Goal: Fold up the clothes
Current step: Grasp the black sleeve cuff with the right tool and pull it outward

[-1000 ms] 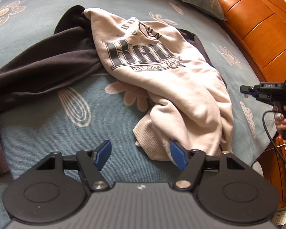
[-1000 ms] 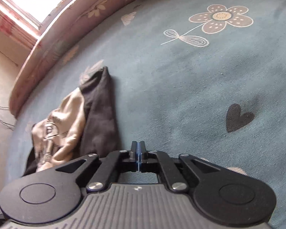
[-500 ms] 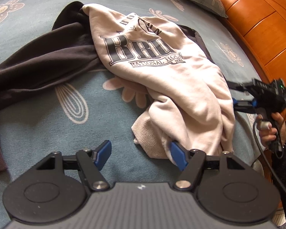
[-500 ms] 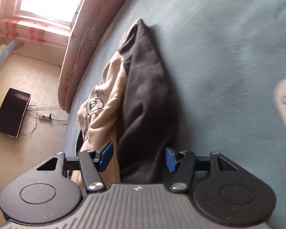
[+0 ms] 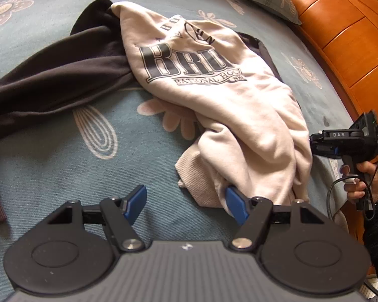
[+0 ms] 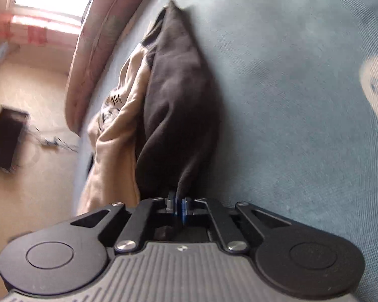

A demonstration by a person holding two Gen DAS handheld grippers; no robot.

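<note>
Half a second ago right gripper (image 6: 176,207) stood spread around the dark fabric; now pinched tight on an edge of the dark garment (image 6: 178,105), cloth bunched between the blue pads. One second ago closed on nothing, above bare bedspread. Meaning for the task, as a judgement: a hold on the dark piece is now secured, probably to pull it out or spread it flat for folding.

Cream sweatshirt (image 5: 214,93) taken as landmark: crumpled, not folded, printed side up, lying on the blue flowered bedspread (image 5: 50,156). Dark garment partly under the sweatshirt, stretching away to its left and showing again at its far right edge. Right gripper seen just beside the sweatshirt's right side, held by a hand (image 5: 360,183).

Left gripper (image 5: 186,201) wide apart, as in both earlier views, at the near hem of the sweatshirt; right pad touching or slightly under the ribbed hem, left pad over bare bedspread, holding nothing.
</note>
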